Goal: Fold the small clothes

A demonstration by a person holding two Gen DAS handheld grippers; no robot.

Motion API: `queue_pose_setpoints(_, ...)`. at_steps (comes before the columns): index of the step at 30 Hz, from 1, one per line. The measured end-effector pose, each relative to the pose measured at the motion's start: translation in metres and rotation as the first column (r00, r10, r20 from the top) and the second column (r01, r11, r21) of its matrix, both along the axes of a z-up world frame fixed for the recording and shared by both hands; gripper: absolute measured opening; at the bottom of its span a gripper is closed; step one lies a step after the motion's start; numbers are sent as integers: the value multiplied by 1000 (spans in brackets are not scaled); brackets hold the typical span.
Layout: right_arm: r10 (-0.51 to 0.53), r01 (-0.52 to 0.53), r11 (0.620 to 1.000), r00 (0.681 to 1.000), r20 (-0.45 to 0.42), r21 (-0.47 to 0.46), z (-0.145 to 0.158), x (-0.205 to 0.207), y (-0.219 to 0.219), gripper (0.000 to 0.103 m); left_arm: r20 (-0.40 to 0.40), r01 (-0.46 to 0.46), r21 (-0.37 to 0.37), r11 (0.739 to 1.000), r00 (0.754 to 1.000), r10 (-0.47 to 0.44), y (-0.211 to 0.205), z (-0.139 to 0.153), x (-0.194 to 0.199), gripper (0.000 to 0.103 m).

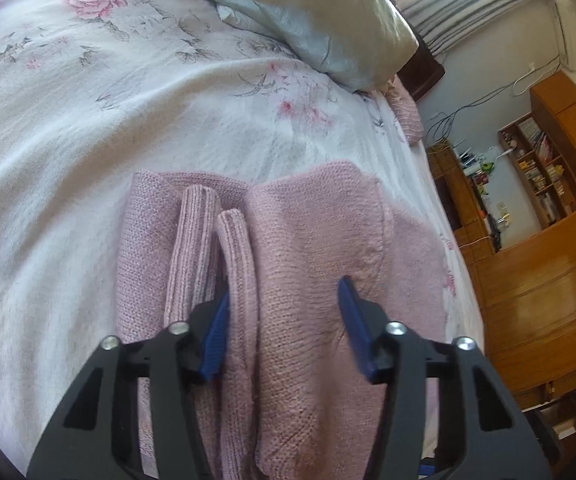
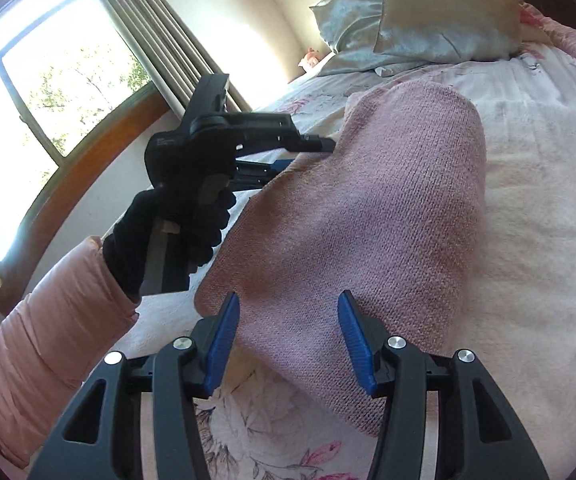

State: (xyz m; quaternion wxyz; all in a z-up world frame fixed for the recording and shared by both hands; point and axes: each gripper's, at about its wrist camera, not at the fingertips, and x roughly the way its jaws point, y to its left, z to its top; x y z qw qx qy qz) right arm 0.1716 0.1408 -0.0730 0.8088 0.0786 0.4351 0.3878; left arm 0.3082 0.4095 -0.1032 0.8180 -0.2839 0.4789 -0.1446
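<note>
Garment: pink knitted sweater [image 2: 371,216] on floral white bedspread [image 1: 88,140], both ribbed sleeves [image 1: 236,280] folded in.
Remaining: probably the final body fold.
Left gripper [image 1: 284,312]: jaws apart, over the knit.
Right gripper [image 2: 288,320]: jaws apart, nothing held.

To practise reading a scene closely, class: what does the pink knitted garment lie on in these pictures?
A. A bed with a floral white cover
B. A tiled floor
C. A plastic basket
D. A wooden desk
A: the pink knitted garment lies spread on the floral white bed cover, with satin pillows at the head of the bed, and both open grippers, left and right, over the knit.
</note>
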Motion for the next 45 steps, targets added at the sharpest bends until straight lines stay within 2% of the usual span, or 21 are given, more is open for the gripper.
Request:
queue_pose_setpoints(6, -13, 13, 1000, 1000, -4, 2, 1, 4, -5, 51, 92, -82, -83, 993, 992, 90, 34, 14, -30, 18)
queue_pose_setpoints(10, 21, -21, 1000, 1000, -18, 5, -5, 5, 5, 51, 65, -103, -56, 993, 992, 106, 55, 2, -32, 18)
queue_pose_setpoints(15, 24, -26, 999, 998, -52, -32, -25, 12, 21, 51, 59, -91, -56, 994, 994, 95, 52, -15, -27, 19)
queue_pose_setpoints(18, 26, -29, 998, 997, -71, -48, -35, 15, 25, 51, 37, -100, -65, 993, 994, 102, 53, -9, -33, 25)
queue_pose_setpoints(20, 30, -33, 999, 997, -71, -41, -35, 15, 24, 51, 20, -127, -52, 990, 992, 128, 57, 0, -47, 32)
queue_pose_setpoints(22, 29, -30, 999, 997, -71, -20, -31, 14, 20, 51, 38, -132, -15, 991, 990, 133, 57, 15, -72, 41)
queue_pose_setpoints(25, 11, -9, 1000, 998, -67, 25, -22, 7, 9, 52, 73, -112, 54, 992, 991, 108, 46, 33, -122, 46)
queue_pose_setpoints(28, -9, 10, 999, 1000, -26, 36, -9, -7, -2, 52, 104, -77, 58, 995, 992, 70, 29, 41, -164, 53)
queue_pose_setpoints(30, -25, 25, 999, 1000, 1, 23, -1, -17, -7, 52, 103, -58, 84, 995, 993, 49, 15, 39, -178, 58)
queue_pose_setpoints(32, -43, 43, 999, 999, 11, 10, 4, -26, -15, 52, 70, -51, 135, 990, 997, 41, 1, 30, -180, 55)
queue_pose_setpoints(33, -51, 51, 999, 999, 12, 6, 5, -28, -19, 52, 61, -40, 140, 989, 998, 32, -4, 25, -180, 50)
queue_pose_setpoints(34, -59, 59, 998, 998, 11, 8, 6, -31, -23, 52, 41, -26, 135, 990, 999, 21, -9, 20, -179, 24)
queue_pose_setpoints(35, -67, 67, 998, 998, 6, 12, 5, -34, -28, 52, 14, -11, 123, 992, 1000, 9, -12, 13, -176, 10)
queue_pose_setpoints(36, -75, 75, 997, 997, -3, 16, 5, -35, -32, 52, 5, -6, 102, 995, 1000, 6, -13, 9, -175, 5)
queue_pose_setpoints(38, -94, 94, 995, 995, -16, 20, 3, -37, -41, 53, 30, -20, 88, 996, 999, 18, -9, 12, -178, 5)
queue_pose_setpoints(41, -109, 110, 993, 994, -22, 35, 3, -37, -51, 53, 97, -50, 69, 996, 994, 43, 9, 35, -191, 5)
queue_pose_setpoints(43, -114, 115, 993, 993, -24, 39, 4, -37, -56, 53, 126, -55, 113, 992, 991, 41, 20, 44, -196, 5)
queue_pose_setpoints(45, -120, 122, 992, 992, -41, 40, 1, -34, -60, 53, 104, -57, 133, 989, 994, 44, 28, 38, -193, 5)
